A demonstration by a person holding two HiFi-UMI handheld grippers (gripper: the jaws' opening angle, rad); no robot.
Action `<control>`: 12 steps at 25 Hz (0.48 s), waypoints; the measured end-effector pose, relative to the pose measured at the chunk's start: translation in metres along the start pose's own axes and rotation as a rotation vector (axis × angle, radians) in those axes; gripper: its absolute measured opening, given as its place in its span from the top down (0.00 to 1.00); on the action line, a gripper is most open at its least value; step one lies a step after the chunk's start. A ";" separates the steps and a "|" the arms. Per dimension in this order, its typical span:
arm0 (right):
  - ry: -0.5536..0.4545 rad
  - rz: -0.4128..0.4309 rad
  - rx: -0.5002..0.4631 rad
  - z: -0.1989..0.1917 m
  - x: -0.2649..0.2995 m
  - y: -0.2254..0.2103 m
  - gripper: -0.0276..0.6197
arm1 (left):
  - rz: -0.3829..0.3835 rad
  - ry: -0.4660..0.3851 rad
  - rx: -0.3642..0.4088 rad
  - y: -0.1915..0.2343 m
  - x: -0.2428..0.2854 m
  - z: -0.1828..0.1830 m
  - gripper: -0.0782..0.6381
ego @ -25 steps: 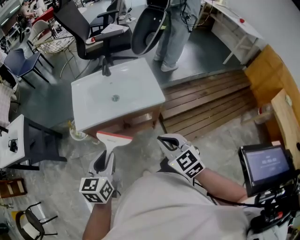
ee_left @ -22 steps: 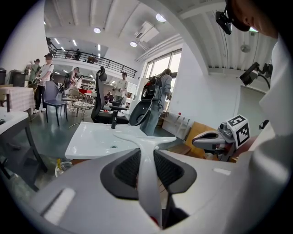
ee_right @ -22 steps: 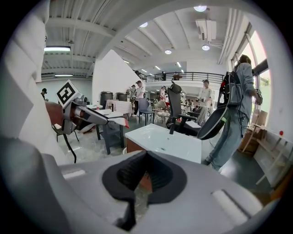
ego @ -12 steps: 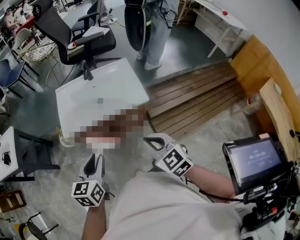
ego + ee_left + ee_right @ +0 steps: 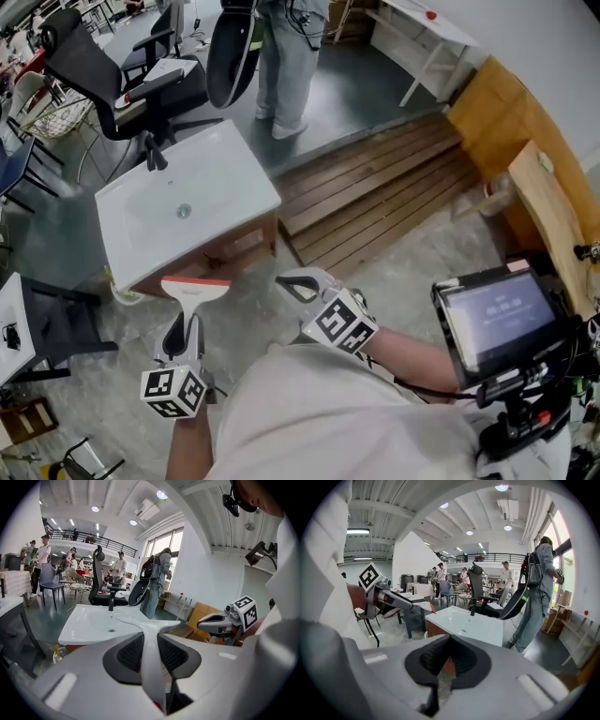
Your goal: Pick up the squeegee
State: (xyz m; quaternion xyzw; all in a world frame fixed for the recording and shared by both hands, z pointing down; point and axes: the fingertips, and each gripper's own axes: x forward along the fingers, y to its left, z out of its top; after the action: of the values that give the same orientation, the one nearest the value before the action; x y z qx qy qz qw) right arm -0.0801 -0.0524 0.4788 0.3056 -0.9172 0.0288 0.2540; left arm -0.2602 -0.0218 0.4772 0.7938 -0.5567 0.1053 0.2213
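White squeegee [image 5: 196, 292] clamped by its handle in L gripper [image 5: 185, 330], keeping blade fwd & free; R gripper [image 5: 293, 284] closed, empty, idle. Pickup looks done.

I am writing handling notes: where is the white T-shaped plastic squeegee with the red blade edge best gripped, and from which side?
Grip the white T-shaped plastic squeegee on its slim handle, coming from the handle's free end, as the left gripper does now. The handle fits between the pads; the wide head with the red edge would likely not.
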 end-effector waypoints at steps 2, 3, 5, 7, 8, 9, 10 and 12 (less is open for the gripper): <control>0.006 -0.004 -0.001 -0.003 0.000 -0.007 0.95 | -0.003 0.002 0.000 -0.003 0.007 0.001 0.75; 0.007 -0.002 0.000 -0.005 0.000 -0.011 0.95 | -0.003 0.003 0.000 -0.004 0.011 0.002 0.75; 0.007 0.001 0.001 -0.010 0.002 -0.021 0.95 | -0.003 0.008 -0.001 -0.009 0.023 0.002 0.75; 0.011 0.002 0.004 -0.017 0.002 -0.031 0.95 | -0.004 0.016 0.001 -0.014 0.036 0.001 0.75; 0.016 0.002 0.004 -0.021 0.002 -0.036 0.95 | -0.006 0.019 0.003 -0.016 0.042 0.001 0.75; 0.021 0.001 0.004 -0.024 0.002 -0.041 0.95 | -0.007 0.022 0.004 -0.019 0.048 0.001 0.75; 0.023 -0.002 0.004 -0.026 0.002 -0.046 0.95 | -0.010 0.025 0.006 -0.021 0.054 0.001 0.75; 0.025 -0.005 0.007 -0.030 0.001 -0.058 0.95 | -0.013 0.033 0.007 -0.024 0.066 0.003 0.75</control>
State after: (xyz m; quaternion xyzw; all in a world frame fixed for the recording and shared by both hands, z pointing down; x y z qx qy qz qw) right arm -0.0343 -0.0936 0.4997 0.3085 -0.9131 0.0351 0.2644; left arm -0.2140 -0.0719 0.4959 0.7961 -0.5476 0.1188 0.2284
